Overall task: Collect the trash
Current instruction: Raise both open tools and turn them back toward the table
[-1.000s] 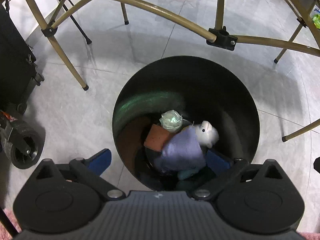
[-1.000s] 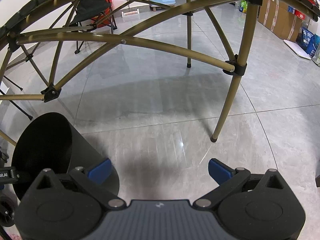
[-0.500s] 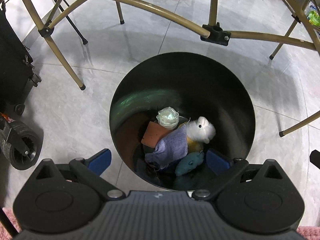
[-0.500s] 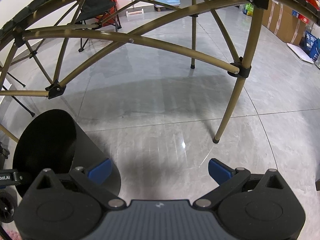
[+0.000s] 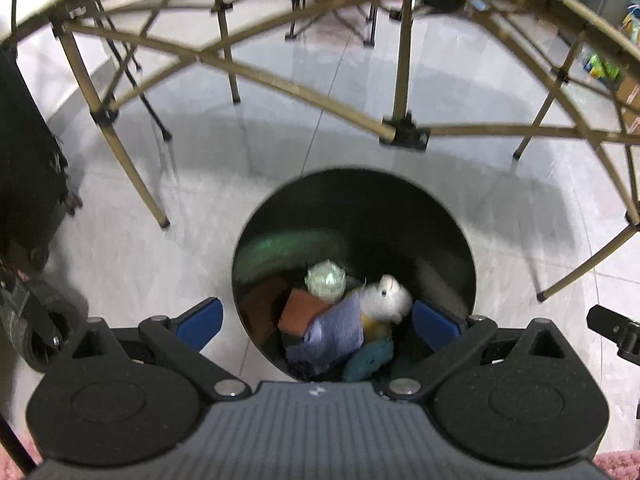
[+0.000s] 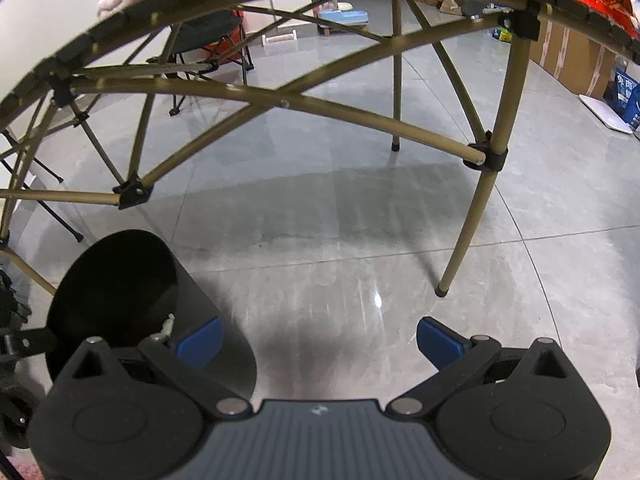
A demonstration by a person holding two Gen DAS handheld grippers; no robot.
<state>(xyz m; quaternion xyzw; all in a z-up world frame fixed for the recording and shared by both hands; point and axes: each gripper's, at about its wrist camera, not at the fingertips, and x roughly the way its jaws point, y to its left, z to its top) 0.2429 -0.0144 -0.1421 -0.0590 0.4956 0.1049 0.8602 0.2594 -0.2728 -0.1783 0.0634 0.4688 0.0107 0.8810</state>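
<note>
A black round bin [image 5: 452, 216] stands on the floor under a folding table. It holds a purple cloth [image 5: 340, 332], an orange-brown block [image 5: 298, 312], a crumpled clear wrapper [image 5: 326, 278], a white plush toy [image 5: 388, 300] and a teal item [image 5: 368, 360]. My left gripper [image 5: 316, 322] is open and empty above the bin's near rim. My right gripper [image 6: 318, 340] is open and empty over bare floor, with the bin [image 6: 116, 280] to its left.
Gold table legs and cross bars [image 5: 280, 80] span the floor behind the bin; one leg [image 6: 468, 232] stands right of centre. A black wheeled case [image 5: 28, 200] is at the left. Cardboard boxes [image 6: 572, 56] line the far right. A folding chair [image 6: 208, 36] stands beyond the table.
The purple cloth has dropped from just under the left gripper into the bin. Both grippers have risen and tilted up, showing more of the table frame.
</note>
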